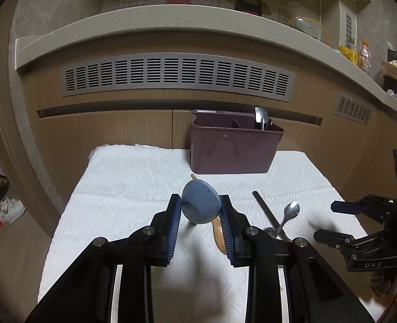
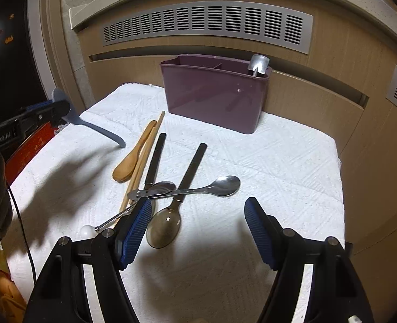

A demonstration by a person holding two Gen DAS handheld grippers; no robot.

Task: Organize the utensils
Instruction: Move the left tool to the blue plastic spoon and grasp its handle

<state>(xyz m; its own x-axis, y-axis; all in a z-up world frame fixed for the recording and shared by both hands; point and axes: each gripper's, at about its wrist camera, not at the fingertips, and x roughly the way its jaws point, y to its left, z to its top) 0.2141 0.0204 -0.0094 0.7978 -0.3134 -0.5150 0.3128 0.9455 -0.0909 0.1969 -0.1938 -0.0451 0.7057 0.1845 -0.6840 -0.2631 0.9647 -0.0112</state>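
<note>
My left gripper (image 1: 200, 202) is shut on the bowl of a blue-grey spoon (image 1: 201, 207). In the right wrist view that spoon (image 2: 96, 127) slopes handle-down over the white towel (image 2: 279, 161), held by the left gripper (image 2: 55, 105). My right gripper (image 2: 198, 204) stands open above the pile with nothing between its fingers. The pile holds a wooden spoon (image 2: 133, 156), wooden chopsticks (image 2: 151, 140), a metal spoon (image 2: 220, 185), a translucent brown spoon (image 2: 164, 227) and two black-handled pieces (image 2: 155, 156). The purple caddy (image 2: 212, 99) stands at the back with a metal utensil (image 2: 257, 63) in its right compartment.
A wooden cabinet front with a grey vent (image 2: 206, 23) rises just behind the caddy. The towel's edges drop off at left and right. A stone shelf (image 1: 171, 18) runs above. Shoes (image 1: 10, 210) lie on the floor at left.
</note>
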